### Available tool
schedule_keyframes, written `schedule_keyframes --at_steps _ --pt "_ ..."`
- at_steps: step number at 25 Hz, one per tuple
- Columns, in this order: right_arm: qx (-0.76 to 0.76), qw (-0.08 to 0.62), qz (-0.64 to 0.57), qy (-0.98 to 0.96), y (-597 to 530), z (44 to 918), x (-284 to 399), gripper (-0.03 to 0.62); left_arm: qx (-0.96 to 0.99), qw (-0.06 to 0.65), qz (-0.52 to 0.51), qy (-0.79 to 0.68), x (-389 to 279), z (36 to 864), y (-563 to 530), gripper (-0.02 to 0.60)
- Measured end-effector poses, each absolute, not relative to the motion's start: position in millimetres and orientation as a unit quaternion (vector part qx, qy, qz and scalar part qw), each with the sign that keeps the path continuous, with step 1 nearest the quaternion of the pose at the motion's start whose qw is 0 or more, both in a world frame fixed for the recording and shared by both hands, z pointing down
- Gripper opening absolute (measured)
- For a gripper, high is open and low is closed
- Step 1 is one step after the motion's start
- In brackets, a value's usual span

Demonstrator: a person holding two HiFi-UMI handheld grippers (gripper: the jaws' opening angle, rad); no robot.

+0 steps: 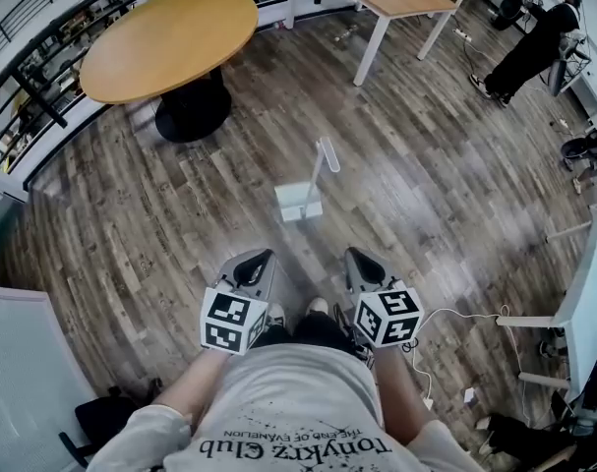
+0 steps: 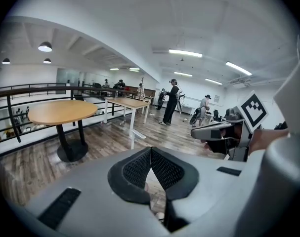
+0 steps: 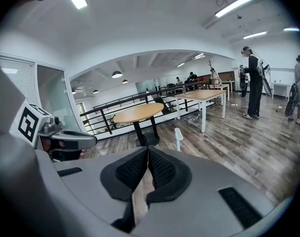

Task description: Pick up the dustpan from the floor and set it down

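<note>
White plastic dustpan (image 1: 300,203) stands on the wood floor (image 1: 426,195), its long handle upright, ahead of both grippers. Jaws of left gripper (image 1: 263,257) and right gripper (image 1: 358,255) are pressed together, empty.

Bright, even light from ceiling strip lights (image 2: 185,53) high above the jaws; the wooden floor (image 1: 426,195) ahead of them shows a soft sheen and only faint shadows. All three views bow strongly toward dark corners, and the dustpan (image 1: 300,201) beyond the jaws is slightly blurred.
</note>
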State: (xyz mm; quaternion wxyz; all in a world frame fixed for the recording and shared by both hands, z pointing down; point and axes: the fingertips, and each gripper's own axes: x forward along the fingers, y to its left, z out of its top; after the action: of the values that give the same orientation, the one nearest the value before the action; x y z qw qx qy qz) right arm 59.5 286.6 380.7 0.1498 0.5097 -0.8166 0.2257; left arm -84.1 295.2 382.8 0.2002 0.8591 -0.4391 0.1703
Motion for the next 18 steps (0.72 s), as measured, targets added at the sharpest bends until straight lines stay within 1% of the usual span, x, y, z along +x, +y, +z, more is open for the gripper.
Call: schedule_keyframes --at_steps 9,14,18 --pt "0.505 0.151 0.242 -0.814 264 395 56 0.025 0.861 0.204 0.173 -0.432 -77 388 269 0.025" --pt "0.495 0.154 0.25 -0.818 223 404 58 0.025 0.851 0.216 0.176 -0.444 -78 396 234 0.025" --pt "0.49 0.153 0.241 -0.823 175 404 70 0.025 0.849 0.214 0.177 -0.449 -65 399 184 0.025"
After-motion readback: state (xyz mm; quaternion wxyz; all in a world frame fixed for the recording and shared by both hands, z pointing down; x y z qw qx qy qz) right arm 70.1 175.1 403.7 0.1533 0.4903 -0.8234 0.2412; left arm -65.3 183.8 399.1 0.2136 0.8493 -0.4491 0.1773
